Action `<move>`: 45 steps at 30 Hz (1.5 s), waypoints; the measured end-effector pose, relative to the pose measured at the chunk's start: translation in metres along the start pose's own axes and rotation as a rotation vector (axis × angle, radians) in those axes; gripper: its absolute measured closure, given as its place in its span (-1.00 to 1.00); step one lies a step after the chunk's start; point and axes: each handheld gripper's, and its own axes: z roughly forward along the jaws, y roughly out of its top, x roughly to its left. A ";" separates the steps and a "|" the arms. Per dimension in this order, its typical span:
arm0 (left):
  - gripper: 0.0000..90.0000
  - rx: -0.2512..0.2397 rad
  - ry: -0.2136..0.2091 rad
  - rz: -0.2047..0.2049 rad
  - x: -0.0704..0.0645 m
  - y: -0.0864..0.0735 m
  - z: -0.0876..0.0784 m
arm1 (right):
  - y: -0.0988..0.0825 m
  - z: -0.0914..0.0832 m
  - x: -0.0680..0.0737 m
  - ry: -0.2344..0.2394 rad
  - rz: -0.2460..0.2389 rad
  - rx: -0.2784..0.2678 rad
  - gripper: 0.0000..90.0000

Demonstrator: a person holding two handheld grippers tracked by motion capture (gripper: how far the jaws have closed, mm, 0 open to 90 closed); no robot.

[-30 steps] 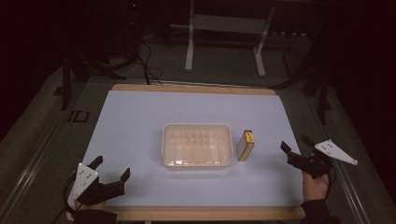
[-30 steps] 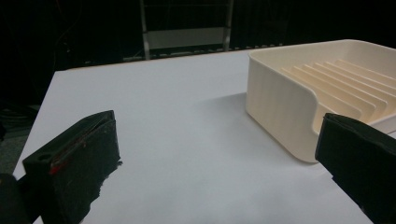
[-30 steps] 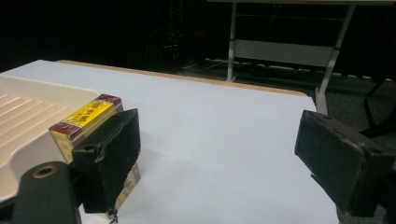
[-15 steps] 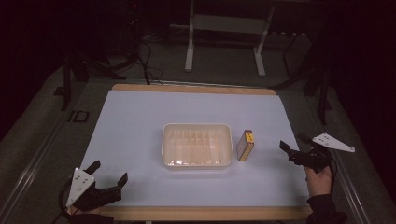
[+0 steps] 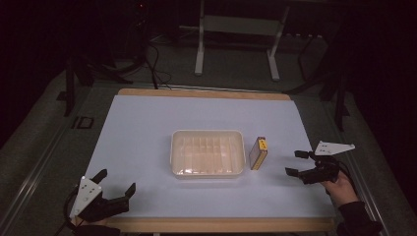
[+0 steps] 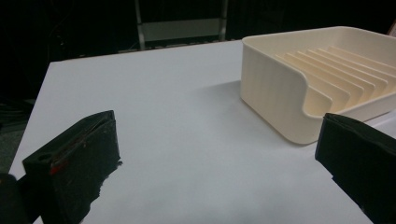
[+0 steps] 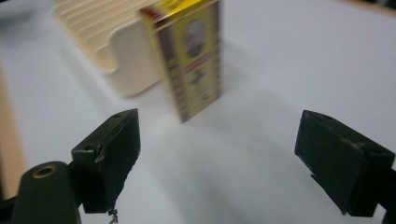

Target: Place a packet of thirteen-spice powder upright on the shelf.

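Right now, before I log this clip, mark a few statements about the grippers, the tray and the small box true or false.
1. The yellow box stands beside the cream tray, not in it. True.
2. The right gripper is shut on the box. False: its jaws stand open, short of the box.
3. The left gripper is open, holding nothing. True.
4. The tray holds several boxes. False: its ribbed slots look empty.

A table with a pale blue-white top and wooden edge strips occupies the centre. Beyond the table's far edge stands a grey metal frame on two legs. Dark cables lie on the floor beyond the table's far left corner.
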 end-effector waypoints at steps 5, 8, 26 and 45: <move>-1.00 0.004 -0.003 0.005 0.000 0.000 0.000 | 0.002 0.005 0.003 0.091 -0.054 0.080 -0.69; -1.00 0.007 -0.005 0.006 0.000 0.000 0.001 | 0.006 0.007 0.006 0.116 -0.099 0.132 -0.69; -1.00 0.024 -0.010 0.015 -0.001 -0.001 0.002 | 0.034 0.020 0.024 0.178 -0.303 0.558 -0.69; -1.00 0.026 -0.018 0.015 -0.002 -0.001 0.003 | 0.053 0.033 0.041 0.186 -0.375 0.970 -0.68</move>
